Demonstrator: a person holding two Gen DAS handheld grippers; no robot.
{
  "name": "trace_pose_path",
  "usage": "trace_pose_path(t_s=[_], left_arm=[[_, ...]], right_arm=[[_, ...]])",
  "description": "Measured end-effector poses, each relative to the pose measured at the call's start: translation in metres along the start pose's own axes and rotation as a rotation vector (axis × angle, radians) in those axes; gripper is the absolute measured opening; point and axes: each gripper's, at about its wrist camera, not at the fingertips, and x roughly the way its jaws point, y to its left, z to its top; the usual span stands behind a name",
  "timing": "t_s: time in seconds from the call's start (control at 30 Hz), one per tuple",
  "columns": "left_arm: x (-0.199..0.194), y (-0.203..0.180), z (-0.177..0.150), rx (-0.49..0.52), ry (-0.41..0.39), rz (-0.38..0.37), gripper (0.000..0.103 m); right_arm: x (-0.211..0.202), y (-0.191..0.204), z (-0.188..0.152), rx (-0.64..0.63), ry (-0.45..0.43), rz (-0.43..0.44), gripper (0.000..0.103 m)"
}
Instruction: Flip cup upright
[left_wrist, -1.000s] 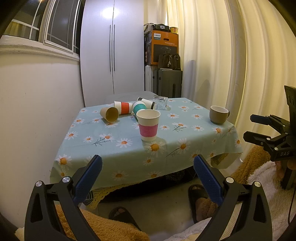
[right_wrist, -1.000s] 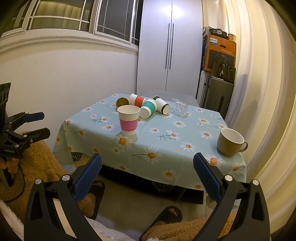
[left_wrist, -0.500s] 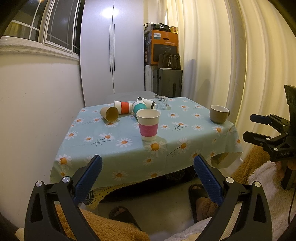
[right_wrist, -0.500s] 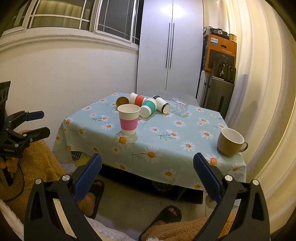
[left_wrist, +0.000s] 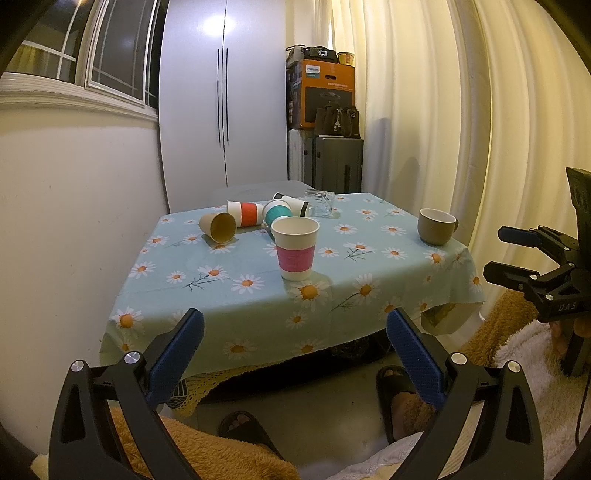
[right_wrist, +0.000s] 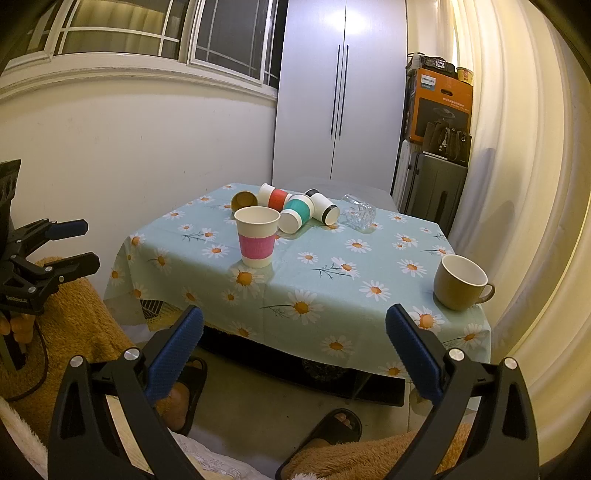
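Standing upright on the daisy tablecloth (left_wrist: 221, 280), the pink-banded paper cup (left_wrist: 295, 248) sits well beyond both grippers; the left gripper (left_wrist: 294, 341) and right gripper (right_wrist: 294, 338) hang short of the table, fingers spread wide, empty.

Table (left_wrist: 258, 295) w/ cups (left_wrist: 294, 248), mug (left_wrist: 436, 226)

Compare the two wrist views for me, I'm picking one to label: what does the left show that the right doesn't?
Only the left wrist view shows the right hand-held gripper, open, at its right edge. Only the right wrist view shows the left hand-held gripper, open, at its left edge, and the mug's handle. Both show the upright pink-banded cup, the tipped cups behind it, the tipped glass and the brown mug.
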Motion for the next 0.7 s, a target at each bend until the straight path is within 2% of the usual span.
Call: trace_pose_path(t_s=[0.7], left_arm=[[0.0, 0.0013, 0.0009, 0.006, 0.007, 0.002, 0.097]], right_arm=[[0.0, -0.0013, -0.0004, -0.005, 0.003, 0.002, 0.098]])
